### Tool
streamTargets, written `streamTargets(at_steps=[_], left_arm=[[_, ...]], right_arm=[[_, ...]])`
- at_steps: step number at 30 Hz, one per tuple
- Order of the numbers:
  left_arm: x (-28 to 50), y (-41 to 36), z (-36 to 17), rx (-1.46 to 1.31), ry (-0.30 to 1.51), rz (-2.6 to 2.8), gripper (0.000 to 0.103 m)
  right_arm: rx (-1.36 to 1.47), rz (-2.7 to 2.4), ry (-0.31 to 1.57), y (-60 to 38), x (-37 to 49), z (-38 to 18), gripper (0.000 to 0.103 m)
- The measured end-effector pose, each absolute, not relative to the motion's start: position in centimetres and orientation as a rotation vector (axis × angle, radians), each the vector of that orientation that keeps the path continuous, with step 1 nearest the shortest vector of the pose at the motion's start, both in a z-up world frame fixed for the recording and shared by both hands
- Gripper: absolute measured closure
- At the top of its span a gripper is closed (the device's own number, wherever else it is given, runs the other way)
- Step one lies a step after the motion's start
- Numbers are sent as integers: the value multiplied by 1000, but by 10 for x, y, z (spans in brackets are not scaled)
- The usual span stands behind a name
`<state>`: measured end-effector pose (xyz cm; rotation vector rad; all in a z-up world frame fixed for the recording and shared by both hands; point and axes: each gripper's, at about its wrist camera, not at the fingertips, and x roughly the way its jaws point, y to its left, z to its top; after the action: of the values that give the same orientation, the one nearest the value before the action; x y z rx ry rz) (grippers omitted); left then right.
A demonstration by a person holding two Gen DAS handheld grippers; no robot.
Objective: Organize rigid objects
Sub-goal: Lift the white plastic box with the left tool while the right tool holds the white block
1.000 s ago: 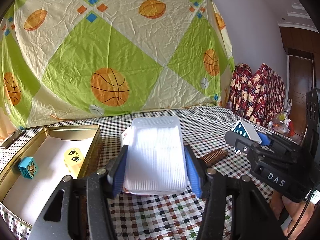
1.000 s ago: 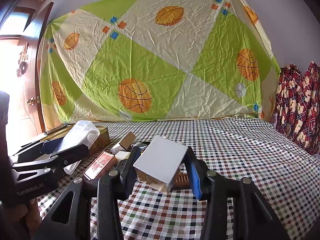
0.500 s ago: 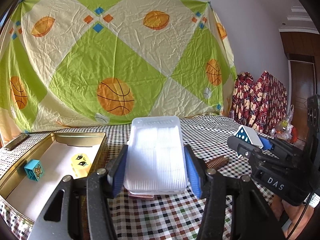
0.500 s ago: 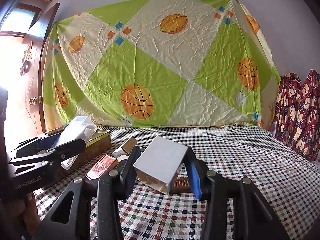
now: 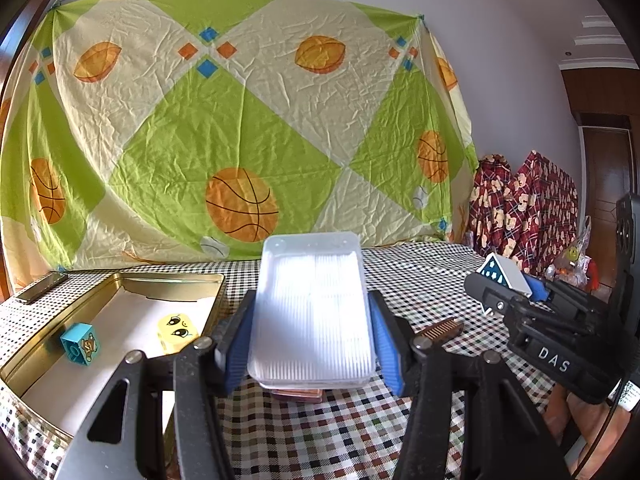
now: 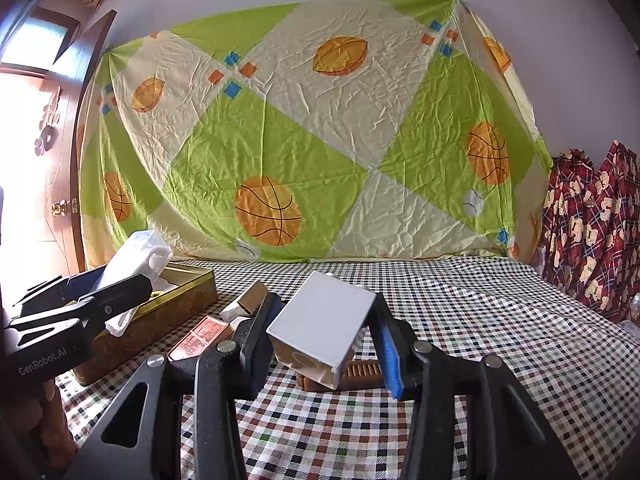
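A clear plastic box (image 5: 312,312) is clamped between the blue pads of the left gripper (image 5: 313,334), held above the checkered tablecloth (image 5: 400,432) just beside the gold tin (image 5: 120,284). A white block (image 6: 322,326) is gripped, tilted, by the right gripper (image 6: 324,340) over a brown comb (image 6: 362,372).

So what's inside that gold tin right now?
Inside the gold tin: a blue block and a yellow face cube on a white liner. The left gripper hides its near right corner.
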<state>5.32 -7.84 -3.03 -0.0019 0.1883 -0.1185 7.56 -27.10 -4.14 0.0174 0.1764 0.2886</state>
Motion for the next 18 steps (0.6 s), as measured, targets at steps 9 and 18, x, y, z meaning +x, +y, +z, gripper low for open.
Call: streamTargets(at_steps=[9, 18], left_arm=[[45, -63, -30, -2, 163, -82, 50], [31, -39, -30, -17, 114, -23, 50]], right_arm=[[1, 318, 189, -245, 70, -42, 56], [-13, 364, 193, -218, 66, -42, 56]])
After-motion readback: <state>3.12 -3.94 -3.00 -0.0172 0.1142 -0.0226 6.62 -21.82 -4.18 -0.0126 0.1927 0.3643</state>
